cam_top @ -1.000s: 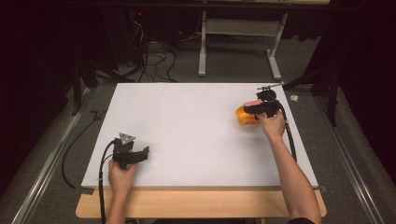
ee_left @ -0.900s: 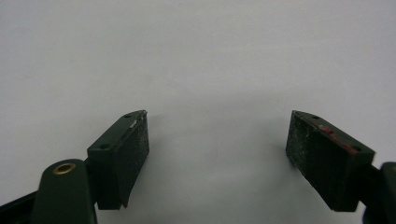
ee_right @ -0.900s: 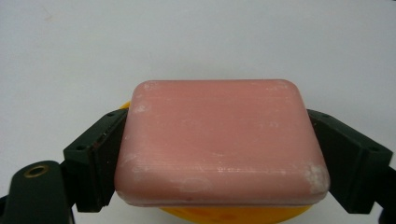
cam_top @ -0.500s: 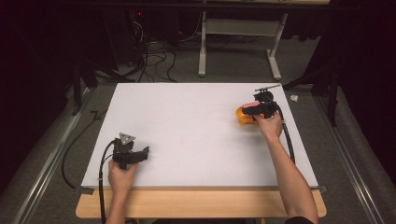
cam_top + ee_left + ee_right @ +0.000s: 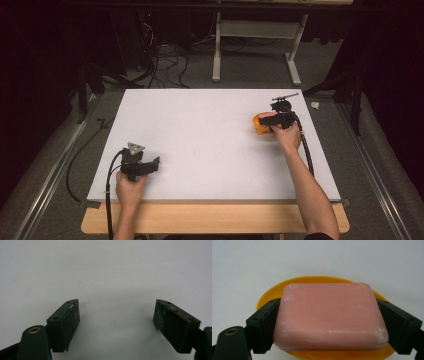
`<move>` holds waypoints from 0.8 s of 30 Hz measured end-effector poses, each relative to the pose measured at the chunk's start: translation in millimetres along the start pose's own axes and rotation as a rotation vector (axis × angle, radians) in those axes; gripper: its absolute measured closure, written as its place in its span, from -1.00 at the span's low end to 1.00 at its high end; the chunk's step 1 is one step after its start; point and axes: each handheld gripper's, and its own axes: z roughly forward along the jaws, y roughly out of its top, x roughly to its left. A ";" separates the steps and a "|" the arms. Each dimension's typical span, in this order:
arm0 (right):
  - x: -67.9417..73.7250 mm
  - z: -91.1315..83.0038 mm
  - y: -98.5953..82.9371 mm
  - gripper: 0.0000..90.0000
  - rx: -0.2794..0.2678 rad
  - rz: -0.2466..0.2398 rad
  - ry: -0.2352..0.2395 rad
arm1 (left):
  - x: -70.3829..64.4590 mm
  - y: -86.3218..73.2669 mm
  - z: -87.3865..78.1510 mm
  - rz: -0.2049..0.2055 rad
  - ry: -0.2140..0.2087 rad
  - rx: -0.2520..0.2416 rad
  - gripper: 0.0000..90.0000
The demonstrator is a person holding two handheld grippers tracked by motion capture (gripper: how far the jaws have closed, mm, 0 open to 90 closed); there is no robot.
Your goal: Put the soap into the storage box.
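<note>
A pink bar of soap (image 5: pixel 329 317) sits between the jaws of my right gripper (image 5: pixel 328 301), which is shut on its two ends. Right under it lies a round orange-yellow dish (image 5: pixel 322 280); I cannot tell whether the soap touches it. From above, the right gripper (image 5: pixel 270 121) is at the table's right side, over the dish (image 5: pixel 258 126). My left gripper (image 5: pixel 116 302) is open over bare white tabletop with nothing between its pads. In the high view the left gripper (image 5: pixel 151 165) is near the front left of the table.
The white table top (image 5: pixel 200 135) has a wooden front edge (image 5: pixel 210 217). A small white bit (image 5: pixel 315 105) lies on the floor past the right edge. Cables (image 5: pixel 160 65) and a table frame (image 5: pixel 255 45) stand on the dark floor behind.
My right gripper has come down a little with the soap, closer over the dish. The left gripper has stayed where it was.
</note>
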 end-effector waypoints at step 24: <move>-1.5 2.6 -3.8 -0.70 0.016 0.032 0.000 | 0.2 0.0 0.1 -0.001 -0.001 0.001 -0.52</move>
